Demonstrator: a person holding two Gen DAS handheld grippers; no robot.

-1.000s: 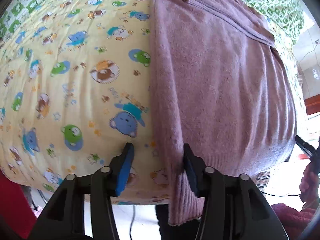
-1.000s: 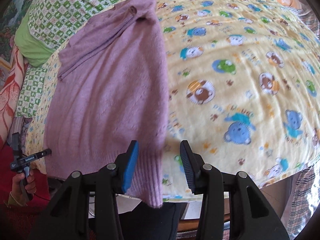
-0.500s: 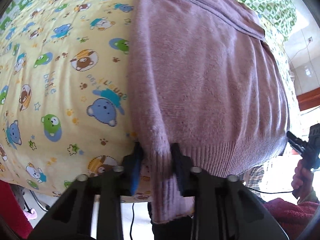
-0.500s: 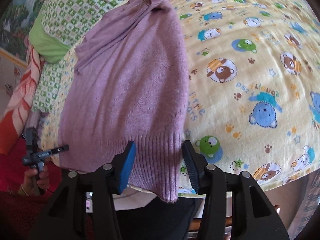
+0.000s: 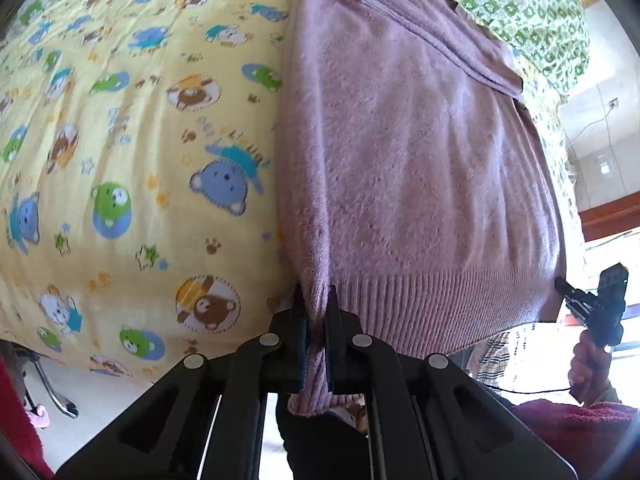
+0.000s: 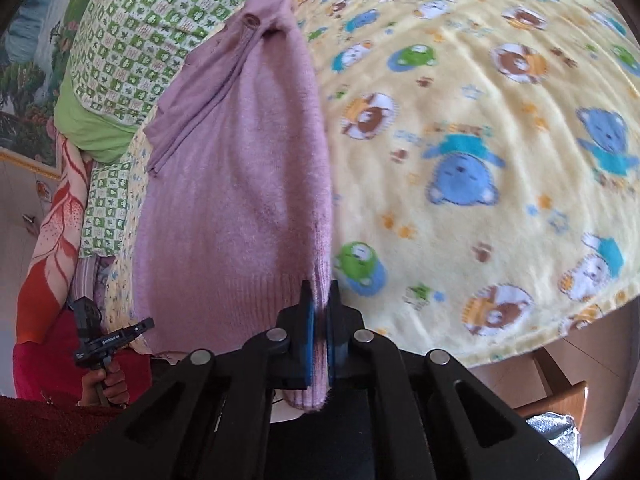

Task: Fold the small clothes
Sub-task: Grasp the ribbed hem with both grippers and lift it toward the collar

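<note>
a: gripping is what both tools show. the left gripper (image 5: 316,312) has just been closing and its fingers (image 5: 333,320) are now clamped on the ribbed hem of the mauve sweater (image 5: 420,152), at the hem's left corner as its own camera sees it. a short tail of knit hangs below the pads, off the bed's edge.

b: and the right gripper (image 6: 318,312)?

a: its jaws have just been closing as well, and they pinch the hem at the sweater's right-hand corner in its own view. the blue pads (image 6: 307,344) are nearly hidden by the bunched fabric.

b: where does the garment lie?

a: flat on the yellow bear-print blanket (image 5: 120,152), hem toward the cameras at the near edge, neck end far away near the green checked pillow (image 6: 132,40). one sleeve looks folded across the body, but the fisheye bend makes the far end hard to read.

b: can each tool be seen from the other camera?

a: only partly. the left view shows a hand (image 5: 588,360) holding a black handle at the right rim, and the right view shows a hand (image 6: 106,380) on a similar handle at the lower left. the fingertips of those distant tools are too small to make out, and both sleeves are cut off by the frame.
</note>
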